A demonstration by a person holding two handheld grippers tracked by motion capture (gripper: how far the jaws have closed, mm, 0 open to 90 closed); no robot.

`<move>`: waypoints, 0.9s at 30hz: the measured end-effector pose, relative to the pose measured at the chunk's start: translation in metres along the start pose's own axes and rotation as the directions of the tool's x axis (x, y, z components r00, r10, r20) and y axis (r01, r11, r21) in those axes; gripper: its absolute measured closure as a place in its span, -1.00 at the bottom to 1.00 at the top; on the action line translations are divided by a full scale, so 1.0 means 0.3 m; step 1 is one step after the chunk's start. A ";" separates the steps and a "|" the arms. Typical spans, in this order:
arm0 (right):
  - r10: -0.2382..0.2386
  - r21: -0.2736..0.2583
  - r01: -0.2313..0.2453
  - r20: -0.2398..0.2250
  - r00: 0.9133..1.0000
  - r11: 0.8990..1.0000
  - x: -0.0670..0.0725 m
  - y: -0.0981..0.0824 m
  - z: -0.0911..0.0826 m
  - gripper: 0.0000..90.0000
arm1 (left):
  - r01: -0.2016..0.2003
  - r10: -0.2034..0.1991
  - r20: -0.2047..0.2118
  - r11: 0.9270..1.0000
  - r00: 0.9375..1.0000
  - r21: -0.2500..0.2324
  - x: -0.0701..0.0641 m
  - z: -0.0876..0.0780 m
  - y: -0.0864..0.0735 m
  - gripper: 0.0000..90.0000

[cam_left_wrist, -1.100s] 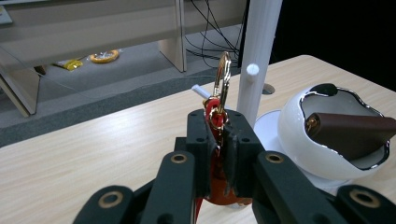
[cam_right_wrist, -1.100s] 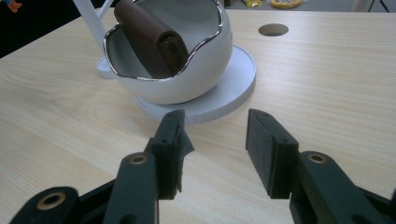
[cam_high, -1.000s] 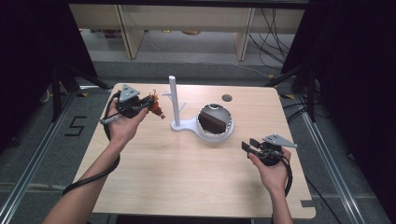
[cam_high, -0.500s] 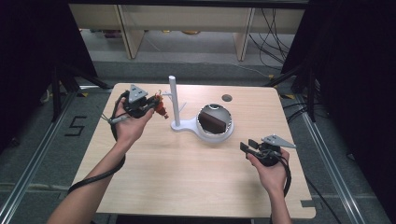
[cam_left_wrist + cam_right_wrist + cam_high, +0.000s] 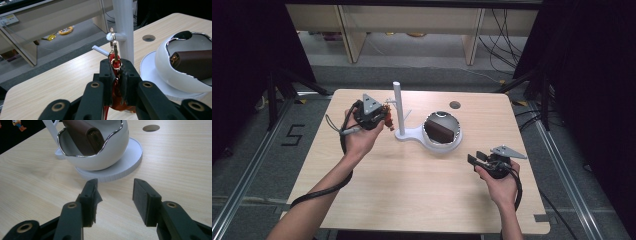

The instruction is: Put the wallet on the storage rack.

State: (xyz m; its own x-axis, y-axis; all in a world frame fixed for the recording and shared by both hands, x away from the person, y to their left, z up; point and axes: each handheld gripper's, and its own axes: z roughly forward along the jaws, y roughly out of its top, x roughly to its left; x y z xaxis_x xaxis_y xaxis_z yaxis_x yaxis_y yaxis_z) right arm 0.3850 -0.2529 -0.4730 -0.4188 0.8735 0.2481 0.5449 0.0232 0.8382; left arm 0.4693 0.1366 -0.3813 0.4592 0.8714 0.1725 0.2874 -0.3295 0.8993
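The left tool [image 5: 115, 75] is clamped on a red keychain [image 5: 115, 65] whose gold clasp [image 5: 113, 44] stands up from the pads, touching the short peg [image 5: 115, 37] on the white post [image 5: 124, 27]. In the high view that left tool [image 5: 379, 119] sits just left of the post [image 5: 398, 107]. The post's base carries a white bowl [image 5: 457, 140] holding a brown case [image 5: 441, 131]. The right tool [image 5: 115, 197] hovers over the desk [image 5: 175, 165] in front of the bowl, jaws parted with nothing between them.
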 end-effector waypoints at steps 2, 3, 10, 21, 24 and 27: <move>0.006 0.003 -0.006 -0.002 1.000 1.000 0.001 0.001 0.000 0.25 | -0.008 0.008 -0.002 1.000 1.000 0.001 -0.005 0.004 0.004 0.78; -0.002 -0.002 0.002 0.001 1.000 1.000 -0.001 0.000 0.001 0.25 | -0.010 0.010 -0.005 1.000 1.000 0.006 -0.007 0.004 0.006 0.78; 0.009 0.006 -0.009 -0.002 1.000 1.000 -0.005 0.003 -0.008 0.24 | -0.028 0.028 0.005 0.999 1.000 0.018 -0.022 0.026 0.002 0.73; -0.038 -0.008 0.038 -0.001 0.999 0.999 -0.020 0.008 -0.011 0.22 | 0.032 -0.034 0.063 0.999 0.997 0.038 -0.027 -0.002 -0.030 0.08; -0.031 -0.003 0.031 0.005 1.000 1.000 -0.021 0.006 -0.010 0.21 | 0.029 -0.033 0.072 0.998 0.997 0.054 -0.018 -0.032 -0.059 -0.07; -0.018 -0.006 0.018 0.009 1.000 1.000 -0.021 0.006 -0.014 0.21 | 0.040 -0.046 0.097 0.997 0.994 0.063 0.010 -0.063 -0.091 -0.23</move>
State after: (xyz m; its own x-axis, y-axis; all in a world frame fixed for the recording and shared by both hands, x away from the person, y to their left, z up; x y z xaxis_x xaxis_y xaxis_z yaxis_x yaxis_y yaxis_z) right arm 0.3857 -0.2603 -0.4709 -0.4222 0.8773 0.2284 0.5330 0.0364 0.8453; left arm 0.4469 0.1550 -0.3977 0.5245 0.8465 0.0913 0.3583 -0.3167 0.8782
